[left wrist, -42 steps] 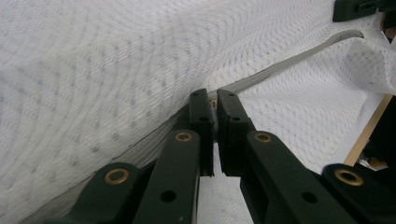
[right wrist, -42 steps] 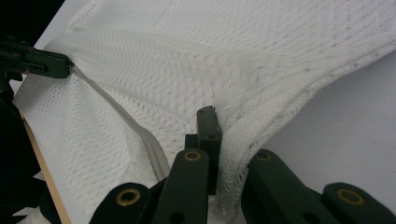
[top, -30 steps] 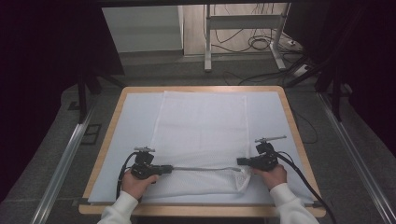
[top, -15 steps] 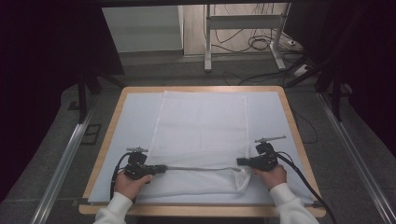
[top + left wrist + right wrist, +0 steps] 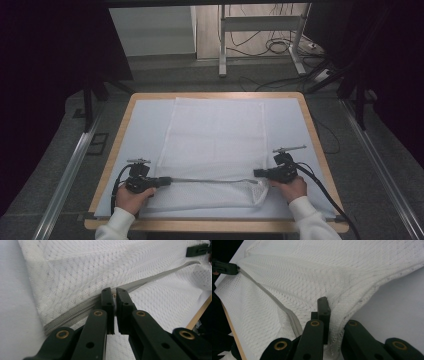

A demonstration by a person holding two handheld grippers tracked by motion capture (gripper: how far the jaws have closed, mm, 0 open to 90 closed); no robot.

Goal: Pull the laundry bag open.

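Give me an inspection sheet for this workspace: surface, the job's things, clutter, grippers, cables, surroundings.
Surface: pale mat on a wood-edged table.
Job's things: white mesh laundry bag lying flat; grey zipper runs across near its front edge.
Clutter: nothing seen.
Grippers: left gripper shut on the zipper pull at the bag's left end; right gripper shut on the bag's fabric at the right end.
Cables: black cable trails from the right gripper; loose cables on the floor behind.
Surroundings: metal stand, dark curtains.

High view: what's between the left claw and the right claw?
The grey zipper of the white mesh bag spans from the left claw to the right claw; high view shows it.
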